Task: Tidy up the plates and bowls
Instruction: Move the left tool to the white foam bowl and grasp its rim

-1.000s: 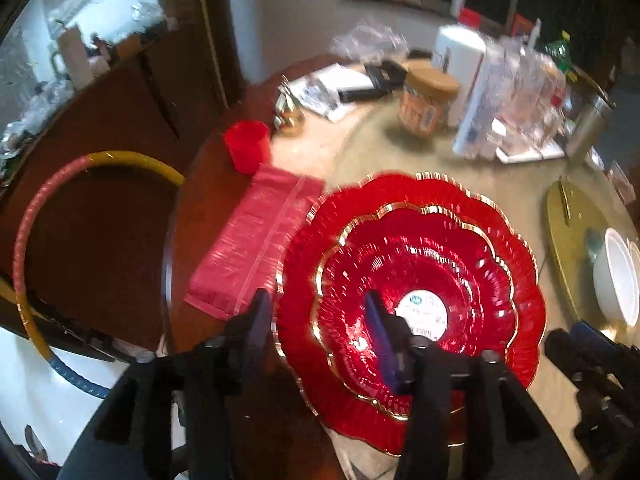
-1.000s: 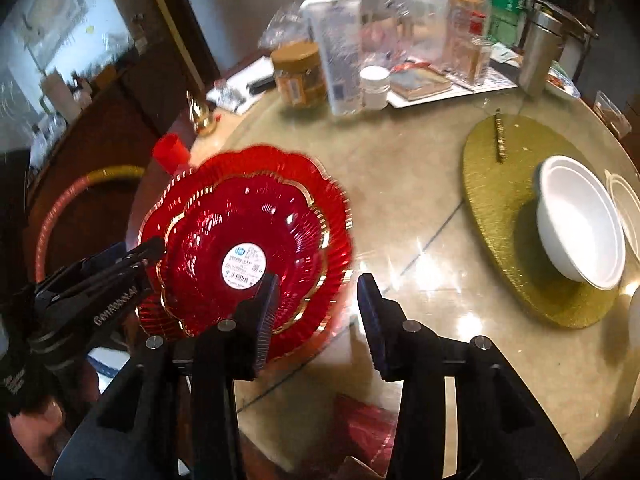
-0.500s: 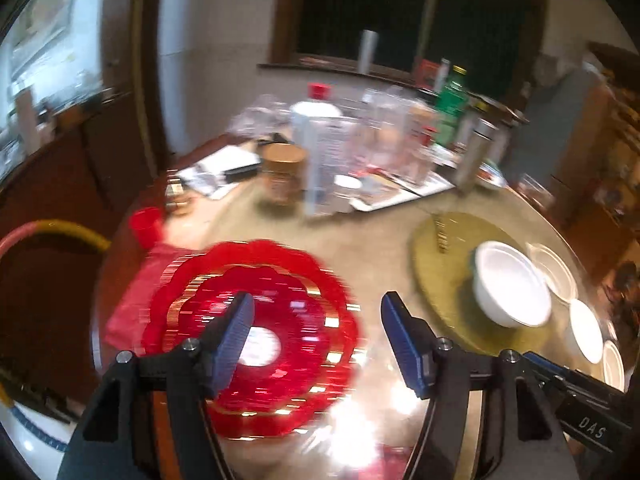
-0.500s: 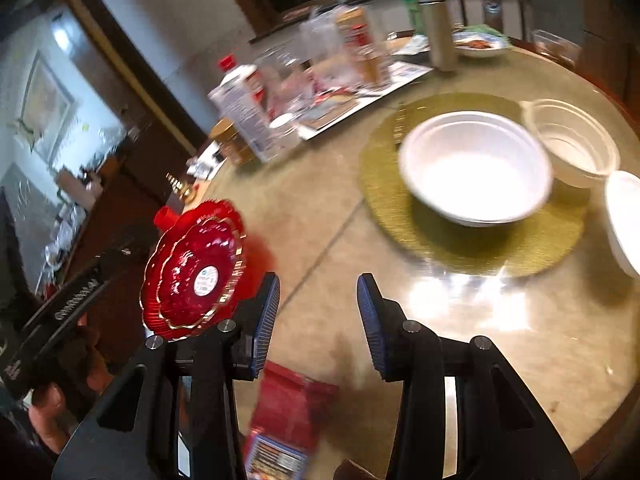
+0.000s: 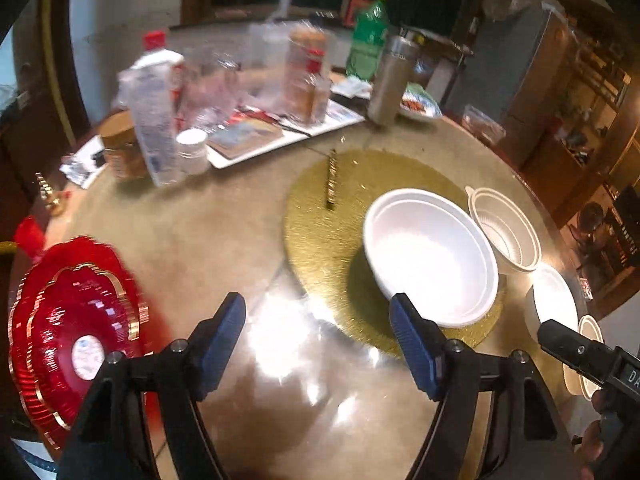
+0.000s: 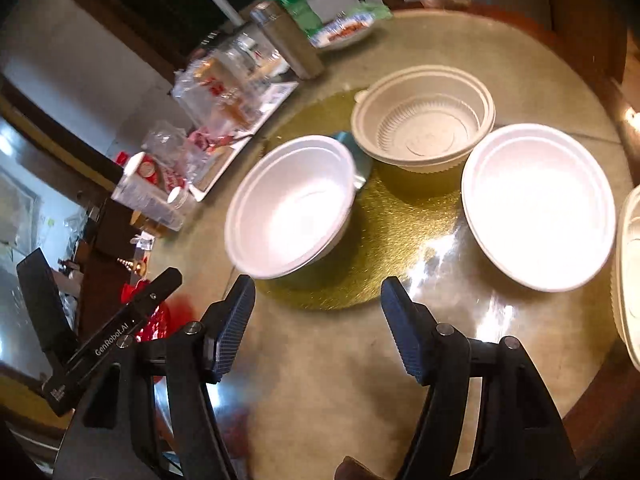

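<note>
Stacked red scalloped plates (image 5: 72,320) with gold rims lie at the table's left edge. A white bowl (image 5: 430,256) (image 6: 290,206) sits on a round gold placemat (image 5: 336,216) (image 6: 400,232). Behind it stands a ribbed beige bowl (image 5: 506,230) (image 6: 424,118), and a second white bowl (image 6: 538,206) (image 5: 554,296) lies to the right. My left gripper (image 5: 318,320) hovers over bare table between the red plates and the mat, its jaws opening, nothing between them. My right gripper (image 6: 318,304) hangs in front of the white bowls, jaws opening and empty.
Bottles, jars, a steel tumbler (image 5: 390,80) and a white tray (image 5: 280,136) crowd the far side of the round table (image 5: 200,232). A thin gold stick (image 5: 331,180) lies on the mat. Another beige dish (image 6: 628,280) sits at the right edge. A dish of food (image 6: 344,30) sits far back.
Both grippers have swung right, away from the red plates toward the white bowls, and both have opened wider. The red plates stay on the table at the left.
</note>
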Motion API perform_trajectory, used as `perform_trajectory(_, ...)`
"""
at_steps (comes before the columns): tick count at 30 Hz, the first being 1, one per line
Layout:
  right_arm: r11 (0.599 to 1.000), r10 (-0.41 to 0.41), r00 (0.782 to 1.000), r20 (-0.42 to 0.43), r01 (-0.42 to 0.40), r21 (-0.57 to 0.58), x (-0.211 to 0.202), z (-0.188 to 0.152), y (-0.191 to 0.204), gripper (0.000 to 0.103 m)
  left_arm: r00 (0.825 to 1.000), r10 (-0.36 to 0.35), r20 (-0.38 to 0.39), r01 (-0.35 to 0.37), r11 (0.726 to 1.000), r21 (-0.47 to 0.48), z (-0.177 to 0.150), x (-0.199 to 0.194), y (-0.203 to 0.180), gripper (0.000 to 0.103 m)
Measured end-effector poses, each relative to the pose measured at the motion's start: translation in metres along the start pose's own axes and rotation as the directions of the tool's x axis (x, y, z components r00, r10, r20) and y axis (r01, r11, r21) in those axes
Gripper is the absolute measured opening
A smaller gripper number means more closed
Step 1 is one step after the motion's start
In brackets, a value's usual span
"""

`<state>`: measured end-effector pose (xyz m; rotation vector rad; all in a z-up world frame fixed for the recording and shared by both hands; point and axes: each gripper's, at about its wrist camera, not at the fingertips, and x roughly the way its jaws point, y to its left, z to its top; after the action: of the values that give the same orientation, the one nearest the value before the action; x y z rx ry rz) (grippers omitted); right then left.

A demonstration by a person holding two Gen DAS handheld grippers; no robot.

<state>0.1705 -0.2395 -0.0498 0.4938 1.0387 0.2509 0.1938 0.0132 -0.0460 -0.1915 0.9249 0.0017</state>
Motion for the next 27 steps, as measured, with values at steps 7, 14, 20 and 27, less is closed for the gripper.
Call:
perform_trajectory(7,0.998,-0.002,0.998,-0.056,0.006,0.066,0.034,0.033,-0.020,0.066,0.997,0.020,-0.074,-0.017,0.999,0.041,0.014,0.034,-0.022,0.075)
perform_trajectory(14,0.996,-0.032,0.997,-0.072,0.037,0.076,0.056,0.049,-0.020,0.066,0.995,0.029,-0.101,-0.024,0.999,0.044,0.024,0.054,-0.032,0.075)
perform_trajectory(20,0.997,-0.053,0.996,-0.078,0.057,0.051,0.065,0.055,-0.017,0.064,0.992,0.027,-0.122,-0.023,0.999,0.033,0.027,0.068,-0.036,0.075)
perform_trajectory(27,0.996,-0.077,0.993,-0.093,0.082,0.043,0.076,0.059,-0.020,0.049,0.990,0.041,-0.133,-0.038,0.999,0.027,0.029,0.081,-0.037,0.075)
